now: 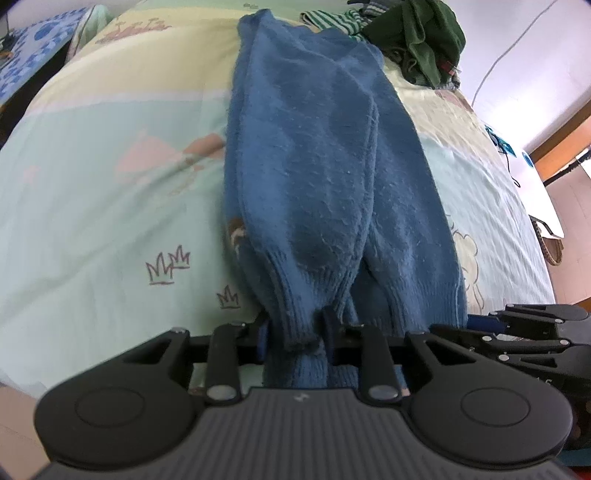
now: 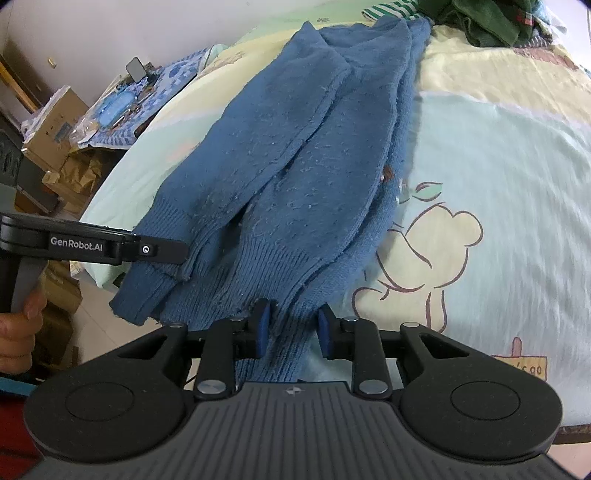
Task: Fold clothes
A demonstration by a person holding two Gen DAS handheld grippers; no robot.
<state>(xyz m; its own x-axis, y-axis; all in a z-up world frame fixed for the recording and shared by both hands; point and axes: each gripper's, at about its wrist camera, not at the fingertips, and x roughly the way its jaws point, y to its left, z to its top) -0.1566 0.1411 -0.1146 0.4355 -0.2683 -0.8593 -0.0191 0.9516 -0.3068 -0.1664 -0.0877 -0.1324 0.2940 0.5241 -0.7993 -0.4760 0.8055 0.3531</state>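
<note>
1. Left wrist view: the left hand-held gripper (image 1: 295, 332) sits at the bottom centre of the frame, its jaws clamped on the ribbed cuff end of a blue knitted sweater (image 1: 317, 166).
2. The sweater runs from the jaws up the middle of the frame, lying lengthwise on a bed (image 1: 92, 206) covered by a pale green and yellow cartoon-print sheet.
3. At the top right of this view a heap of dark green clothes (image 1: 424, 37) lies on the bed, with a green-and-white striped garment (image 1: 332, 18) beside it, both touching the far end of the sweater.
4. Right wrist view: the right hand-held gripper (image 2: 291, 328) is at the bottom centre, its blue pads (image 2: 263, 330) closed on the ribbed hem of the same sweater (image 2: 295, 155).
5. In that view the left hand-held gripper enters from the left edge, at the sweater's cuff, and a person's hand (image 2: 20, 332) holds its handle at the lower left.
6. Cardboard boxes (image 2: 55, 129) stand beside the bed at the upper left.
</note>
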